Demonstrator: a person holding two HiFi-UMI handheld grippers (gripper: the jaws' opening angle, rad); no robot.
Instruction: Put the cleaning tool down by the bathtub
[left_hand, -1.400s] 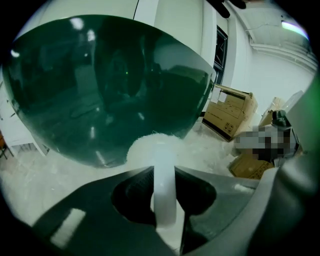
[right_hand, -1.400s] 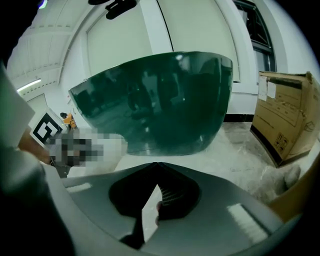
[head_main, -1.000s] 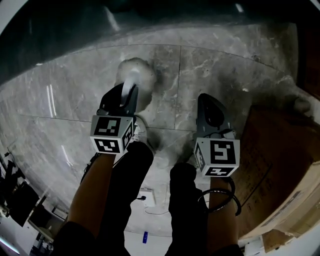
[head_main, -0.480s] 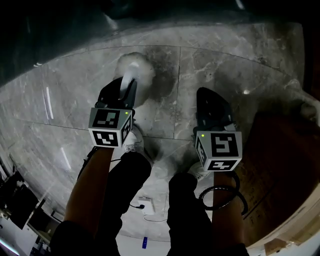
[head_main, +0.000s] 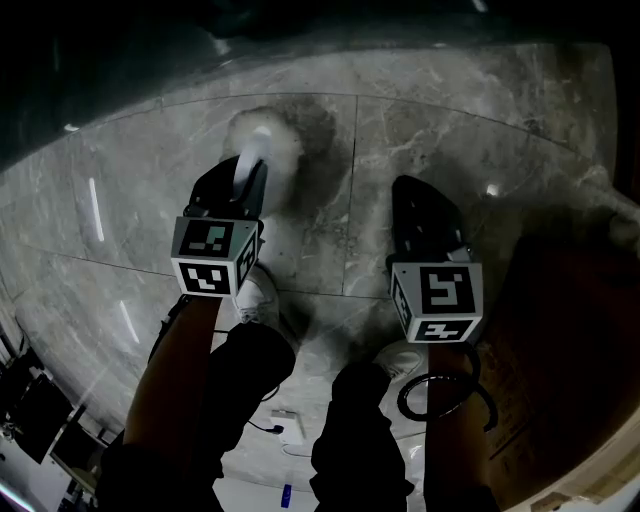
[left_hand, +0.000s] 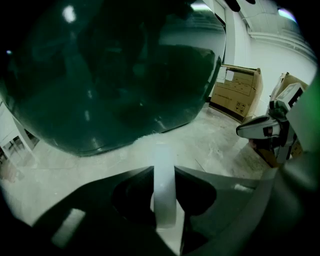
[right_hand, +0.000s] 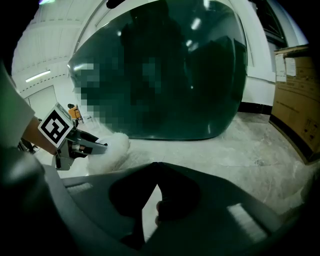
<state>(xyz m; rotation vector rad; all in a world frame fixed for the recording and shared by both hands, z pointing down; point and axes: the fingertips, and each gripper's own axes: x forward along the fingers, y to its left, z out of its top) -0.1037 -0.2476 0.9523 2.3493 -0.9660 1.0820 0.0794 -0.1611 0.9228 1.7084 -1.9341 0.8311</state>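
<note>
Jaws of the left gripper (head_main: 247, 180) are clamped on the pale handle of the cleaning tool (head_main: 268, 142). In the head view its fluffy white head reaches out past the jaw tips over the grey marble floor (head_main: 450, 130), near the dark wall of the bathtub (head_main: 300, 30) at the far edge; whether the head touches the floor cannot be told from here. The right gripper (head_main: 418, 195) hangs to the right, well apart from the tool, with a cardboard box (head_main: 565, 330) in shadow at the near right. In the left gripper view the jaws stand only narrowly apart, by the width of the handle (left_hand: 164, 167) pinched between them, and the tub's dark curved side (left_hand: 110, 75) fills the far left. The right gripper view shows its own jaws brought together at the tips with nothing between them, and the fluffy head (right_hand: 114, 146) sits off to the left, just in front of the tub. The step in hand seems to be the lowering. To do it well, I judge the left gripper should bring the head down onto the floor just beside the tub's foot, let the handle lie or lean steady, and only then part the jaws, drawing back along the handle so the soft head is not dragged.
</note>
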